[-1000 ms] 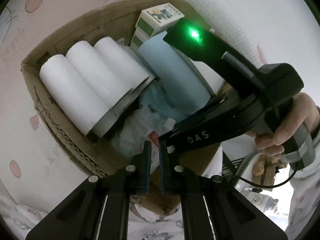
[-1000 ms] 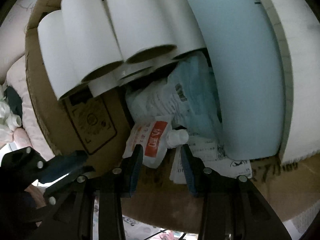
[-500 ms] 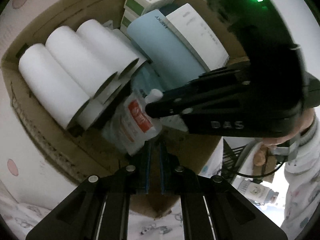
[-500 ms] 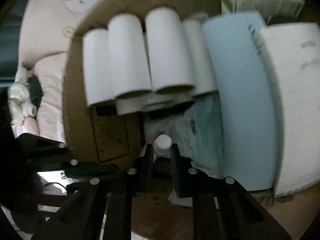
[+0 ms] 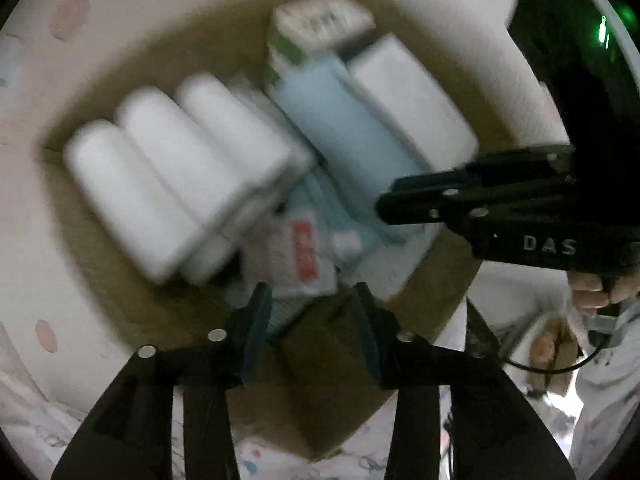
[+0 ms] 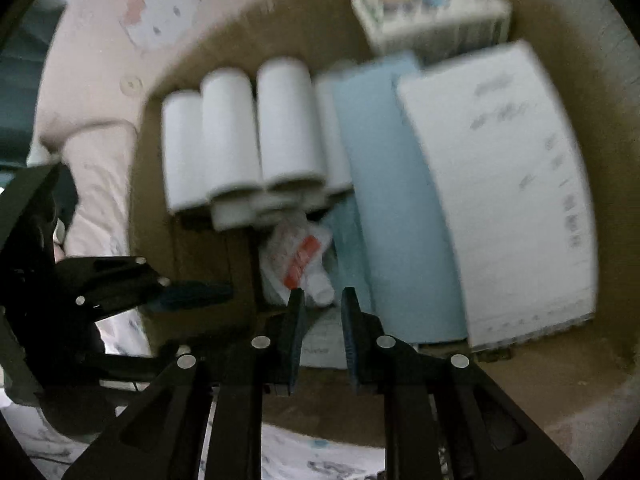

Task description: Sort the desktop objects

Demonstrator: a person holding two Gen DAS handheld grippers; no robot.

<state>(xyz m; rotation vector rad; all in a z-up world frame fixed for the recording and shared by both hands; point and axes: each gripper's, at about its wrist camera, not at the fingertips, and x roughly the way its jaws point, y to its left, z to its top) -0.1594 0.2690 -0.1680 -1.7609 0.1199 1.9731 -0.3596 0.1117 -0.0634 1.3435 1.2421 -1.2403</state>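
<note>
A small white pouch with a red label and white cap [image 5: 298, 258] lies in the cardboard box [image 5: 132, 312], below the white rolls [image 5: 168, 184]. It also shows in the right wrist view [image 6: 298, 264]. My left gripper [image 5: 312, 320] is open and empty above the box's near wall, just short of the pouch. My right gripper [image 6: 322, 312] is open and empty, its fingertips just behind the pouch's cap. It shows from the side in the left wrist view [image 5: 386, 204].
The box also holds a light blue pack [image 6: 396, 208], a white pack [image 6: 504, 200] and a green-and-white carton [image 5: 316, 28]. The box stands on a pink patterned cloth [image 5: 24, 240]. Both views are blurred.
My right gripper let go of the pouch's cap and pulled back; the pouch now lies in the box. My left gripper opened from shut. Both cameras drew back from the box.
</note>
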